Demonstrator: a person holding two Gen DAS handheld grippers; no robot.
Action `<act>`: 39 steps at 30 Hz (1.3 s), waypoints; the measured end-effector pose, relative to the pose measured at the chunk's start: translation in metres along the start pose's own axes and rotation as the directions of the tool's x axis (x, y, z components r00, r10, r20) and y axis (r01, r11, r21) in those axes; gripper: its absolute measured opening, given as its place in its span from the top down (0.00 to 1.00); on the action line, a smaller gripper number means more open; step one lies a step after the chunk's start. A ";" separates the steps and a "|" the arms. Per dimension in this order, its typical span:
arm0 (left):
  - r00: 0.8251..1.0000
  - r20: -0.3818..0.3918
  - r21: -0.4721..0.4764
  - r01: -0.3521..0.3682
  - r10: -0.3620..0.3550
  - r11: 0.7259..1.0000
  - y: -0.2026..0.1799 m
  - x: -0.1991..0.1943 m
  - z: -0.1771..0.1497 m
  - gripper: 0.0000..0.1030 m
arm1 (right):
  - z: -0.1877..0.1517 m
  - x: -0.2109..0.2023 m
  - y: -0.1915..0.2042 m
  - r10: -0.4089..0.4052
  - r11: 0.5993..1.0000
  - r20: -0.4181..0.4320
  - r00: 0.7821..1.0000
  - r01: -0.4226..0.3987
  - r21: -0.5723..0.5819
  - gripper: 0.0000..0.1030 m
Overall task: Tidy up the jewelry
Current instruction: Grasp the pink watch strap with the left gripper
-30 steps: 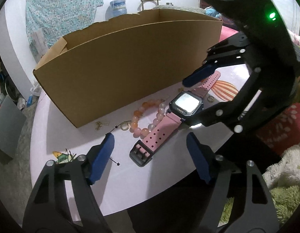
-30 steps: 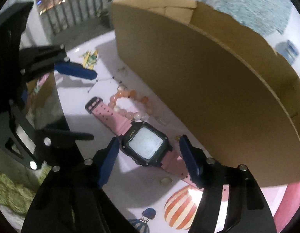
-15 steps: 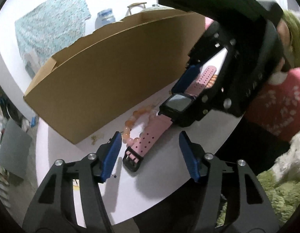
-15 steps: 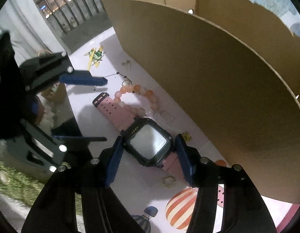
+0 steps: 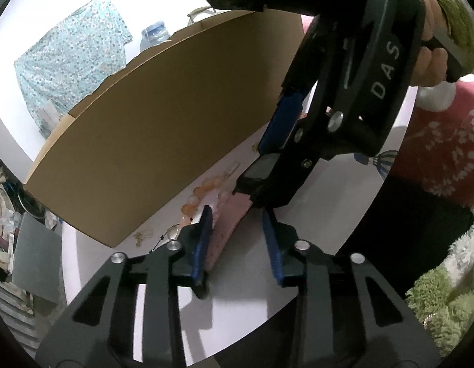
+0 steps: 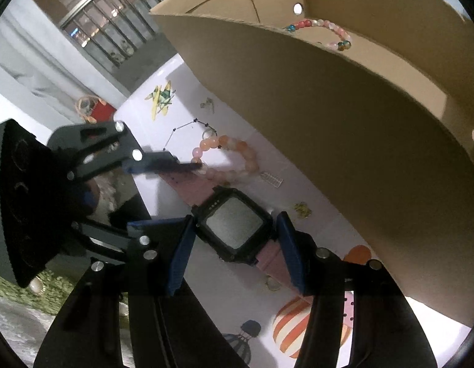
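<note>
The pink watch [image 6: 233, 227] is lying on the tabletop [image 6: 163, 86] beside the cardboard box [image 6: 344, 122]. The right gripper [image 6: 233, 257] is clamping its case; the left gripper [image 5: 237, 242] jaws, just closing, are straddling its strap, not yet clenched.

The watch [image 6: 233, 227] has a black case and pink strap; the bead bracelet [image 6: 233, 161] beside it is peach and pale pink. The box [image 5: 163, 141] is plain brown cardboard — the table [image 6: 316, 331] white, printed with an orange‑striped balloon.
</note>
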State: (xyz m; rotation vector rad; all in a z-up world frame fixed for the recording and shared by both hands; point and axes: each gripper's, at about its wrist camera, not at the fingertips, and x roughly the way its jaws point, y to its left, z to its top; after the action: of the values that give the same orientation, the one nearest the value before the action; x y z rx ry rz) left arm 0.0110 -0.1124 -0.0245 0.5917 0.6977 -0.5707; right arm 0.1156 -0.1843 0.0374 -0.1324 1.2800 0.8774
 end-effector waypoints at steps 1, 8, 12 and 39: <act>1.000 -0.001 -0.004 0.005 -0.005 1.000 0.000 0.000 0.000 0.71 | 0.000 0.001 0.001 0.000 1.000 0.003 1.000 0.000 0.002 0.48; 0.999 -0.018 -0.052 0.029 -0.030 0.998 0.013 0.004 0.000 0.91 | -0.004 -0.003 0.004 -0.023 0.999 0.053 0.998 0.022 0.030 0.48; 0.999 -0.014 -0.065 0.051 -0.052 0.997 0.017 0.002 0.001 0.91 | -0.012 -0.013 0.012 -0.087 0.996 0.107 0.990 0.082 0.045 0.48; 0.996 -0.031 -0.087 0.082 -0.084 0.993 0.024 0.007 0.008 0.91 | -0.059 0.001 0.044 -0.695 0.696 0.151 0.703 0.710 -0.108 0.76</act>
State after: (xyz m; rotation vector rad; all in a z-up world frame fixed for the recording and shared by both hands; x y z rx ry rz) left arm 0.0348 -0.1031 -0.0176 0.4956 0.7779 -0.6061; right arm 0.0423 -0.1862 0.0331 -0.6630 0.9370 0.2986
